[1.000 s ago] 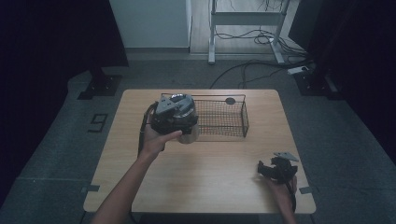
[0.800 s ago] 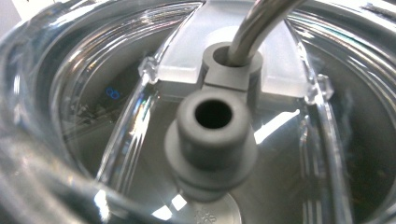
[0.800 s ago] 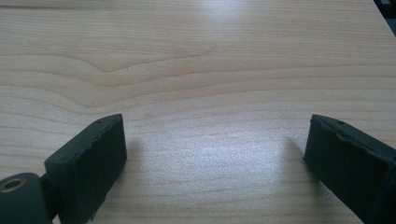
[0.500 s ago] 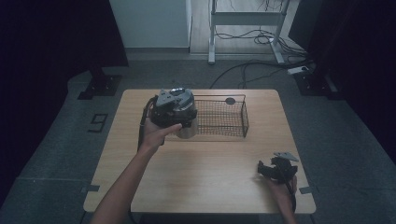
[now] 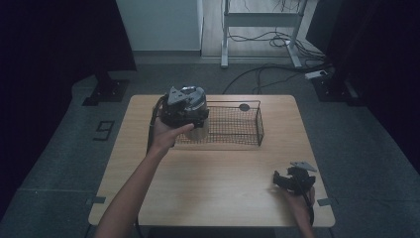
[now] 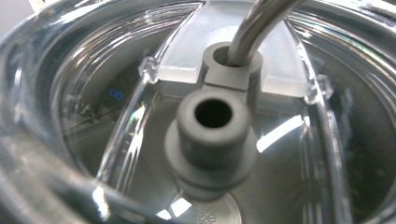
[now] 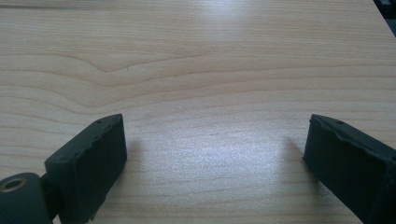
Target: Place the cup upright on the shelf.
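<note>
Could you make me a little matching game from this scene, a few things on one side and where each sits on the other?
Things:
1. wire basket
2. left gripper
3. right gripper
4. clear lid

Places:
A. near the table's front right corner
B. close up before the left gripper's camera
C. held up at the basket's left end
D. on the far half of the table

Pairs: 1-D, 2-C, 3-A, 4-B

From my seat the wire basket (image 5: 233, 124) is the one big obstacle, standing along the far edge of the table (image 5: 208, 183). At the basket's left end a cup (image 5: 198, 130) and my left gripper (image 5: 185, 104) crowd the way in. Near of the basket the wood lies bare, and my right gripper (image 5: 292, 181) sits well apart from it, jaws spread wide over plain board.
</note>
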Motion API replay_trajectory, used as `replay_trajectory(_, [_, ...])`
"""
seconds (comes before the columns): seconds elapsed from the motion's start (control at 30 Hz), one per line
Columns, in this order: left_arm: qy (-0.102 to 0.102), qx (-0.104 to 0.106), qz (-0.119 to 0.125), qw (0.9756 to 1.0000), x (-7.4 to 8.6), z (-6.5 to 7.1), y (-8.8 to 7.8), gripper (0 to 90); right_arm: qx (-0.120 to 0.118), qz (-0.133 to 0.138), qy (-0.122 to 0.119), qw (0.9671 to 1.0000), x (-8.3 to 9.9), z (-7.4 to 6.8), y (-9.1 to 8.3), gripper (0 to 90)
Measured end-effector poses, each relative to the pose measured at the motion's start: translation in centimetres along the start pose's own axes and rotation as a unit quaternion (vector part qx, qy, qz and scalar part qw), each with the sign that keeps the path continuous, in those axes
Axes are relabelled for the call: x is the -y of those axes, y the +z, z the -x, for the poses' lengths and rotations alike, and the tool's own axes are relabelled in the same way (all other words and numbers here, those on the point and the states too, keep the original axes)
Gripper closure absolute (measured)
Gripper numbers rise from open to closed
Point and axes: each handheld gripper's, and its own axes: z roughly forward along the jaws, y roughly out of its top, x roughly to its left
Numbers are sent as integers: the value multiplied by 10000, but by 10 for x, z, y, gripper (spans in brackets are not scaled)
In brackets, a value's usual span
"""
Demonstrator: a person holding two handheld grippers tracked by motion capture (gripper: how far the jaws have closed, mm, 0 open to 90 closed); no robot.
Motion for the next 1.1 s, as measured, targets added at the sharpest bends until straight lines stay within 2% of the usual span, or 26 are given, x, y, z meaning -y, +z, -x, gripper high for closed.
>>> replay_trajectory(0.17, [-29, -45, -9, 10000, -2, -8, 6, 41, 4, 6, 2, 10000, 0, 0, 0, 56])
replay_trajectory(0.47, [-200, -129, -17, 9997, -1, -24, 16, 40, 4, 8, 4, 10000, 0, 0, 0, 56])
replay_trajectory(1.1, [-325, -386, -188, 9986, 1, -46, 36, 41, 3, 9, 2, 10000, 0, 0, 0, 56])
